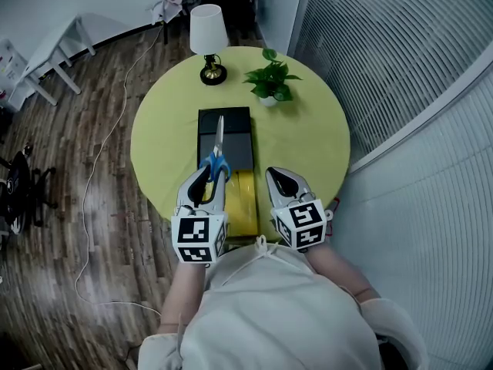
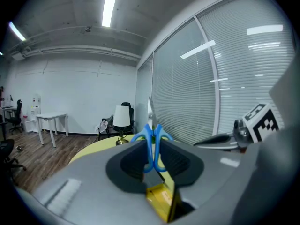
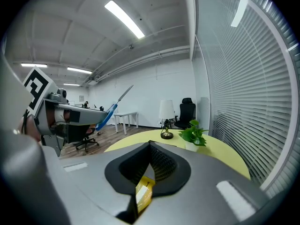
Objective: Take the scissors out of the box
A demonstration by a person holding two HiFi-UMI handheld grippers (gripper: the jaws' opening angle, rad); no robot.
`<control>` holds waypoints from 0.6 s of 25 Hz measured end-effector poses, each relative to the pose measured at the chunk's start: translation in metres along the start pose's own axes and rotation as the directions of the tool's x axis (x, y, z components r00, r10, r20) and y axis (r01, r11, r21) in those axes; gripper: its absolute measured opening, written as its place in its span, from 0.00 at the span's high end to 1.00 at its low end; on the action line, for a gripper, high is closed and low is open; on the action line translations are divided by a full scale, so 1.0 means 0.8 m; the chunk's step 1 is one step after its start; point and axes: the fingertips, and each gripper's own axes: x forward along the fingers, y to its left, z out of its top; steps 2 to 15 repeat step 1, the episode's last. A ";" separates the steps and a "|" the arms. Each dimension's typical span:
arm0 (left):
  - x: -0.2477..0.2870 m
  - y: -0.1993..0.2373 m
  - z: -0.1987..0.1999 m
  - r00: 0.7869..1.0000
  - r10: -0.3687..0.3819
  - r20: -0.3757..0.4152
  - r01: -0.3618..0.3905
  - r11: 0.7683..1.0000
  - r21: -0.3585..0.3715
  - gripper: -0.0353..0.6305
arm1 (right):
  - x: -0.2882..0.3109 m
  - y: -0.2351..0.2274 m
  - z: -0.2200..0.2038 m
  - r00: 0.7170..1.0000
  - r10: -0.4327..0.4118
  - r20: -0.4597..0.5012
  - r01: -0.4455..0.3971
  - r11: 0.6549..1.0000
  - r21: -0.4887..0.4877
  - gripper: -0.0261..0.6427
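Note:
Scissors (image 1: 218, 146) with blue handles and silver blades are gripped by the handles in my left gripper (image 1: 208, 177). They hang above the table with the blades pointing away from me, over a flat black box (image 1: 237, 141). In the left gripper view the blue handles (image 2: 153, 142) stand upright between the pads. A yellow box (image 1: 245, 200) lies nearer me, between the two grippers. My right gripper (image 1: 279, 177) hovers to the right of it, shut and empty. The right gripper view shows the scissors (image 3: 112, 108) raised at the left.
The round yellow-green table (image 1: 312, 133) carries a white-shaded lamp (image 1: 209, 41) and a small potted plant (image 1: 271, 79) at its far side. A blind-covered glass wall runs on the right. Wooden floor, a cable and white desks lie to the left.

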 end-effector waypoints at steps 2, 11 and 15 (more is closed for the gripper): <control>0.001 0.000 -0.001 1.000 0.000 -0.001 0.000 1.000 0.000 0.81 | 0.001 -0.001 -0.001 1.000 0.001 -0.001 -0.001 1.000 0.001 0.96; 0.001 0.000 -0.001 1.000 0.000 -0.001 0.000 1.000 0.000 0.81 | 0.001 -0.001 -0.001 1.000 0.001 -0.001 -0.001 1.000 0.001 0.96; 0.001 0.000 -0.001 1.000 0.000 -0.001 0.000 1.000 0.000 0.81 | 0.001 -0.001 -0.001 1.000 0.001 -0.001 -0.001 1.000 0.001 0.96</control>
